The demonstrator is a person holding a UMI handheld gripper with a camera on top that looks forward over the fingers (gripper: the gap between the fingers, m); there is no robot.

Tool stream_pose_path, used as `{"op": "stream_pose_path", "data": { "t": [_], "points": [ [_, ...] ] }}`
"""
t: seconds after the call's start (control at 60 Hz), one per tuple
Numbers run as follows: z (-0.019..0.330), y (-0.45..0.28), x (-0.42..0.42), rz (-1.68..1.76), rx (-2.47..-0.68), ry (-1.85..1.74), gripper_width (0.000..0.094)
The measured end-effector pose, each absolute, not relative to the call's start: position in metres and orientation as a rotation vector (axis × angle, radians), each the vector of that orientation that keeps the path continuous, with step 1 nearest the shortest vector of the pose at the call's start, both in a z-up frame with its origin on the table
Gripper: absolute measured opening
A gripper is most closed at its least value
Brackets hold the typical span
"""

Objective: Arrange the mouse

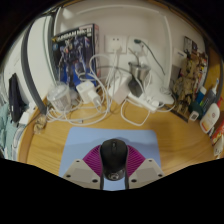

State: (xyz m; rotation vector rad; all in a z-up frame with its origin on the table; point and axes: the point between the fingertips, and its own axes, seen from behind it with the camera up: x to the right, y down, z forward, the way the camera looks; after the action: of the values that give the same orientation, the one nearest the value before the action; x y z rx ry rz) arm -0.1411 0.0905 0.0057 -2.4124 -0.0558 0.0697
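1. Desk [60,140]: a light wooden surface extends ahead of my claw and to both sides, ending at a pale wall.

2. Wall items: a poster [75,52] showing a robot figure leans against the wall, far ahead and to the left of my fingers. A wall socket [119,44] sits straight ahead, high on the wall, with white cables [100,75] looping down from it onto the desk.

3. Mouse mat [95,142]: a pale blue mat lies directly under and just ahead of my fingers.

4. Desk clutter: a figurine [188,72] stands far ahead to the right. Bottles and small containers [205,105] line the right side. A glass jar [58,97] and a white adapter [88,92] sit ahead to the left. A white power strip [150,101] lies ahead, slightly right.

5. My claw [113,172]: both fingers are visible with their magenta pads [93,162] facing inward.

6. Mouse [113,155]: a black mouse sits on the mat between my two fingers, its front end projecting just beyond the fingertips. Both pads lie against its sides; no gap shows on either side. The claw is closed on the mouse.
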Motion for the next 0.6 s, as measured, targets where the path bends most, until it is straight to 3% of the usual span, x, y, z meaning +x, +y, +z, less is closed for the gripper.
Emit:
{"op": "stream_pose_path", "data": {
  "t": [0.033, 0.05, 0.067, 0.1, 0.133, 0.15, 0.267, 0.3, 0.333, 0.35, 0.433, 0.6],
  "points": [
    [-0.006, 0.087, -0.142, 0.067, -2.434, -0.063, 0.0276],
    [-0.01, 0.083, -0.142, 0.064, -2.447, -0.069, 0.0351],
    [-0.008, 0.087, -0.143, 0.065, -2.422, -0.063, 0.0304],
    [-0.009, 0.086, -0.142, 0.051, -2.423, -0.071, 0.0328],
    [-0.008, 0.086, -0.142, 0.05, -2.42, -0.076, 0.0412],
    [-0.009, 0.087, -0.142, 0.052, -2.423, -0.076, 0.0381],
    [-0.01, 0.087, -0.144, 0.076, -2.443, -0.067, 0.0462],
    [-0.009, 0.086, -0.142, 0.072, -2.452, -0.054, 0.0538],
    [-0.005, 0.086, -0.139, 0.055, -2.452, -0.041, 0.0676],
    [-0.002, 0.086, -0.136, 0.045, -2.448, -0.038, 0.0646],
    [0.023, 0.085, -0.131, 0.005, -2.427, -0.026, 0.0781],
    [0.11, 0.076, -0.138, 0.032, -2.36, 0.025, 0.0783]
  ]
}}
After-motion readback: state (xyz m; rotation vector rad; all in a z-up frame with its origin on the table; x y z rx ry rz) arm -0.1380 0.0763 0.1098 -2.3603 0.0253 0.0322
